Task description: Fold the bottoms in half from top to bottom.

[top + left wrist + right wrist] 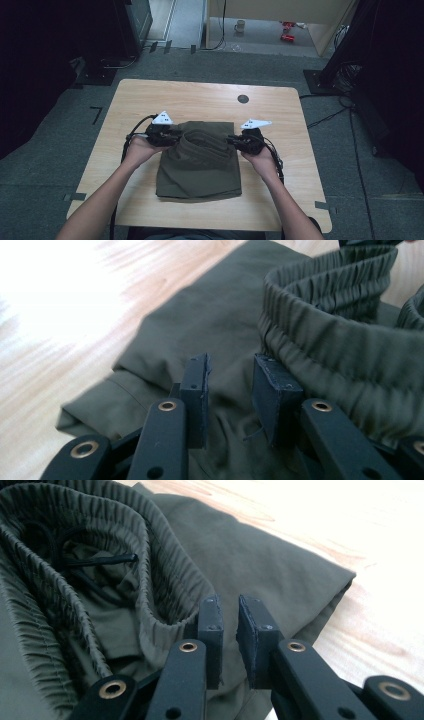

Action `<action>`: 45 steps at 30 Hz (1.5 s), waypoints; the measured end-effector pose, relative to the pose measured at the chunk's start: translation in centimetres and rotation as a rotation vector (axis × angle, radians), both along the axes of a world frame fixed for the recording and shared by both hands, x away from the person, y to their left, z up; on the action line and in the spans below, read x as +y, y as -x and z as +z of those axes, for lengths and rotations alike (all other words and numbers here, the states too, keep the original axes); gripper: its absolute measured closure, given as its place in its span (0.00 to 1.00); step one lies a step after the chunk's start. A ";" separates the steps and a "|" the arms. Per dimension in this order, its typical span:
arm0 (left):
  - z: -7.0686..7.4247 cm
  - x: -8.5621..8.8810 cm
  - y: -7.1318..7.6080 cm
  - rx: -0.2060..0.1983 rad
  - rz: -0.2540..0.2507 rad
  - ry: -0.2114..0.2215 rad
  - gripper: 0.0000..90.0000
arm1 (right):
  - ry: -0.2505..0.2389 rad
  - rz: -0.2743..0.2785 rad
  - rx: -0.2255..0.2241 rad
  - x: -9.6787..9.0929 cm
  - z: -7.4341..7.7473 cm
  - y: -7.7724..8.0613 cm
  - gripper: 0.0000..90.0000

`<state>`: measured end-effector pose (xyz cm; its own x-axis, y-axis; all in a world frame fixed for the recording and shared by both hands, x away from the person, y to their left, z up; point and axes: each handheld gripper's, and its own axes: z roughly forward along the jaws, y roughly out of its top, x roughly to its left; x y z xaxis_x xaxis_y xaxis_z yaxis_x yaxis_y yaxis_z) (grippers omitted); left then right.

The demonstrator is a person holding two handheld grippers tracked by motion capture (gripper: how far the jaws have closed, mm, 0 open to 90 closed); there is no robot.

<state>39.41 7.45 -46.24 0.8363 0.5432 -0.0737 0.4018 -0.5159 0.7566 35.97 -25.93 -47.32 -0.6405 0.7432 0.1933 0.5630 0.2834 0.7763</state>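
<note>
An olive-green folded garment [199,172] lies on the wooden table [150,97], its elastic waistband [205,142] bunched up at the far end. My left gripper [172,136] sits at the waistband's left side and my right gripper [235,141] at its right side. In the left gripper view the gripper [230,375] is open, with its jaws apart just over the cloth, beside the waistband [340,340], and nothing pinched. In the right gripper view the gripper [230,617] is open by a narrow gap next to the waistband [160,565]. A dark drawstring [95,562] lies inside.
A small dark round disc [243,98] sits near the table's far edge. Bare wood surrounds the garment on all sides. On the floor beyond stand a mug [240,25] and red objects [287,30]. Dark equipment and cables flank the table.
</note>
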 end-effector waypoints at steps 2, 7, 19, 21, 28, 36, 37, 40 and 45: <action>-0.1 0.2 0.6 0.000 -0.009 -0.002 0.75 | 0.000 0.009 0.001 -0.1 0.0 0.5 0.89; -0.1 0.7 2.3 0.003 -0.027 -0.005 0.73 | -0.007 0.032 -0.022 -0.3 0.6 2.0 0.87; 0.2 1.0 5.5 0.007 -0.065 0.025 0.73 | 0.012 0.040 -0.003 0.6 -0.2 2.6 0.86; 0.1 1.0 6.2 0.013 -0.077 0.026 0.73 | 0.023 0.067 0.002 1.3 -0.2 3.0 0.86; -0.2 1.0 8.3 0.038 -0.120 0.009 0.69 | 0.038 0.144 0.029 3.0 -0.5 5.4 0.83; 0.3 0.6 10.2 0.064 -0.153 0.048 0.58 | -0.027 0.196 0.008 3.5 -0.1 7.7 0.60; 0.0 0.5 10.2 0.066 -0.159 0.034 0.58 | -0.023 0.208 0.019 3.7 -0.3 7.8 0.56; -0.9 0.3 10.1 0.092 -0.170 0.005 0.65 | 0.018 0.226 0.040 4.1 -1.1 7.9 0.55; -1.4 0.6 10.1 0.112 -0.200 -0.018 0.83 | 0.068 0.248 0.053 4.6 -1.5 8.1 0.68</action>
<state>29.33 8.01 -47.65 0.9148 0.3692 -0.1639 0.3708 -0.6067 0.7032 27.92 -21.34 -48.77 -0.7951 0.5771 0.1866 0.5092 0.4680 0.7223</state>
